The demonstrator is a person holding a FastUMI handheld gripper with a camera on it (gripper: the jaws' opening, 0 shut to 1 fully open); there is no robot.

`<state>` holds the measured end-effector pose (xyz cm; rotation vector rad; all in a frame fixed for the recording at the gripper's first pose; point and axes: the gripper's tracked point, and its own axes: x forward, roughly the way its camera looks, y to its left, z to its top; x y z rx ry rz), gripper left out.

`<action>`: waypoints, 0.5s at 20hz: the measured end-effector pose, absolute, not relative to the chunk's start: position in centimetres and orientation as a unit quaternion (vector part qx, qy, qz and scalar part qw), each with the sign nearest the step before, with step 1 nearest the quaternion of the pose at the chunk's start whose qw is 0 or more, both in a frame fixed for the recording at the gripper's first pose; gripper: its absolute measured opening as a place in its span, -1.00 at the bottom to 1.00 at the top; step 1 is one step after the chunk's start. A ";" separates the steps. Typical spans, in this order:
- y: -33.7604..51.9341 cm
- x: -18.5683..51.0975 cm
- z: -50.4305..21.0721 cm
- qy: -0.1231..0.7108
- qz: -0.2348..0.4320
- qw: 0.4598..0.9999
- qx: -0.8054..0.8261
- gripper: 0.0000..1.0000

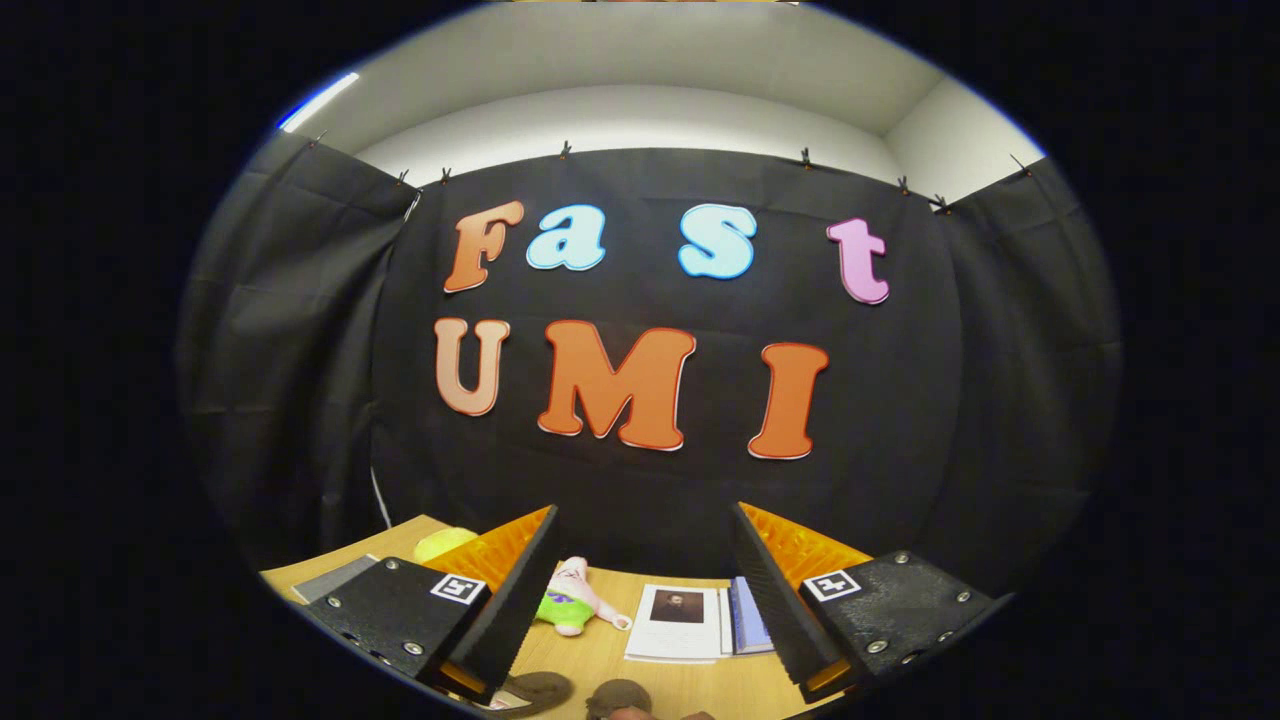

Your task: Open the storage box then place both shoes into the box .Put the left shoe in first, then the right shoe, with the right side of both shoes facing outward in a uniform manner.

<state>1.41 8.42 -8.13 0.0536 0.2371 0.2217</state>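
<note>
My gripper [645,520] is raised above a wooden table [590,660] and points toward the booth's back wall. Its fingers stand wide apart, open, with nothing between them. Low down, just under the fingers, two dark brown rounded shapes [535,688] [620,697] peek in; they may be the shoes, but too little of them shows to be sure.
A pink and green plush toy [572,598] lies on the table between the fingers. An open book or booklet [690,622] with a small portrait rests to its right. A yellow object [443,543] and a grey flat item [335,578] sit behind the left finger.
</note>
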 end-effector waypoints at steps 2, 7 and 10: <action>10.8 1.1 -10.1 0.149 0.145 0.977 0.043 0.99; 18.0 -1.1 -16.4 0.257 0.231 0.931 0.120 0.99; 22.2 -2.7 -19.9 0.319 0.279 0.893 0.149 0.98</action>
